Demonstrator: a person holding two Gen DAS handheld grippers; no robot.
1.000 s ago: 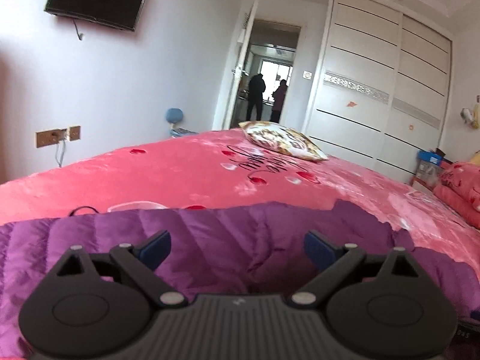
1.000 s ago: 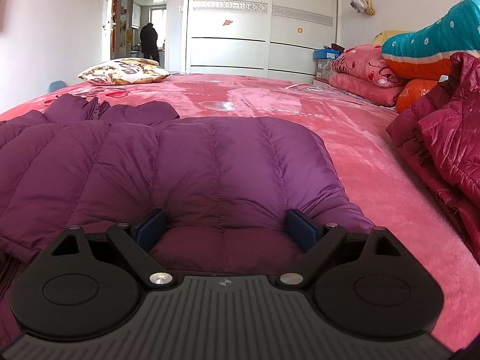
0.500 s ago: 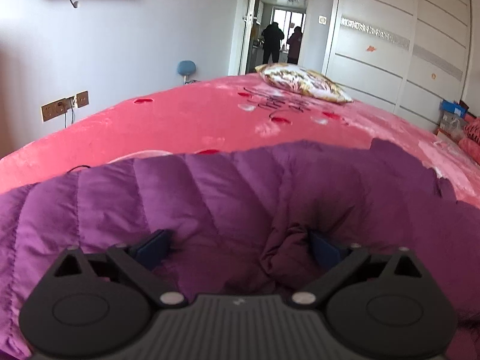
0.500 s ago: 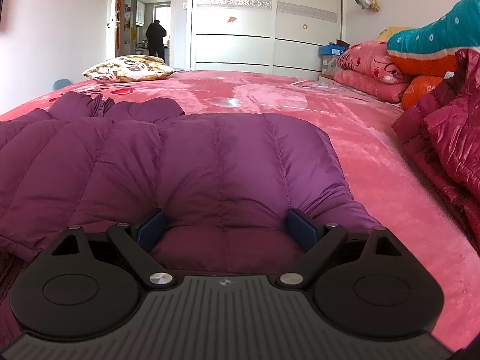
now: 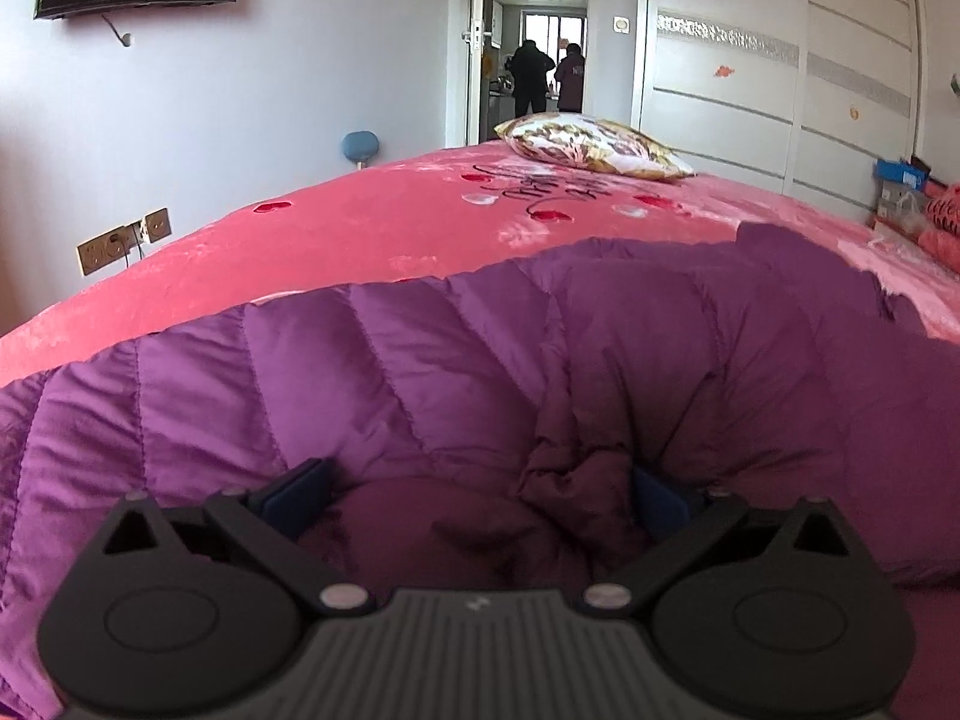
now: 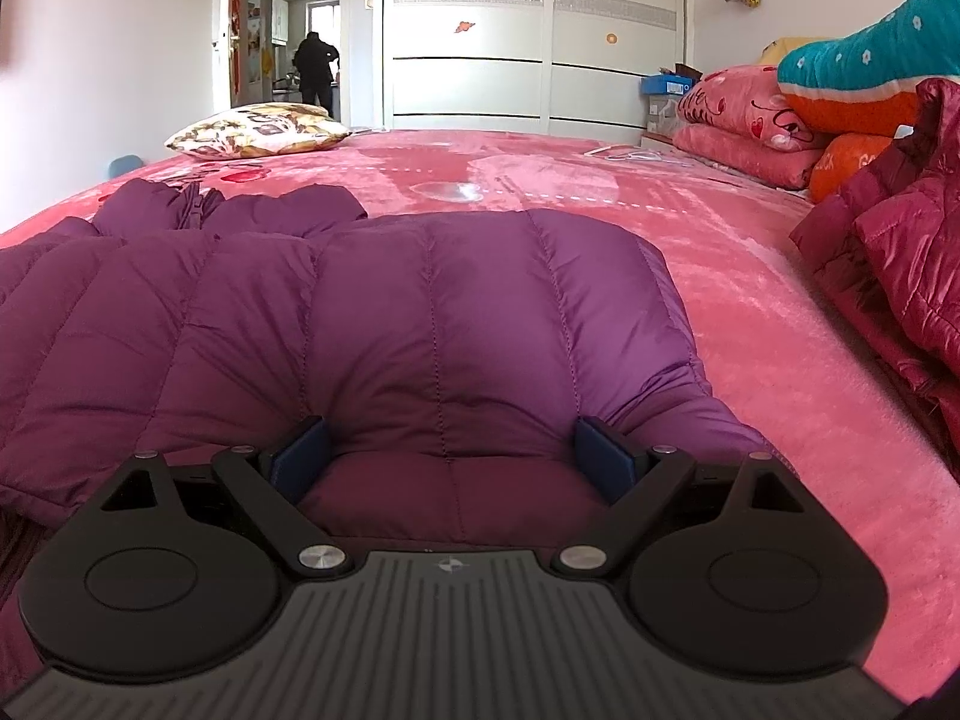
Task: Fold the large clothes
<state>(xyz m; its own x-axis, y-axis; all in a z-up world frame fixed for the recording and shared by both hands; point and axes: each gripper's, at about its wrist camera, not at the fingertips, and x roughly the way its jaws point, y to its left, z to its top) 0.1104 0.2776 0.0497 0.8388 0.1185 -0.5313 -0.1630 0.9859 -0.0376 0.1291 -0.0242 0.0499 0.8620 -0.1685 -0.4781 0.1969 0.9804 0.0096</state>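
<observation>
A purple quilted down jacket (image 5: 456, 372) lies spread on the pink bed (image 5: 372, 228). My left gripper (image 5: 474, 498) is open, its blue pads (image 5: 297, 495) wide apart, pressed into a bunched fold of the jacket. In the right wrist view the jacket (image 6: 384, 312) fills the foreground, its sleeve or hood part lying farther off at the left. My right gripper (image 6: 450, 465) is open, with the jacket's near edge puffed up between its pads (image 6: 603, 462).
A patterned pillow (image 5: 591, 144) lies at the bed's far end. A dark red down jacket (image 6: 888, 276) is heaped at the right, with pink and teal bedding (image 6: 756, 114) behind it. A white wardrobe (image 6: 534, 36) and an open doorway stand beyond.
My left gripper has dropped and pushed forward into the jacket, so fabric now bulges between its pads. My right gripper has edged slightly forward on the jacket's edge.
</observation>
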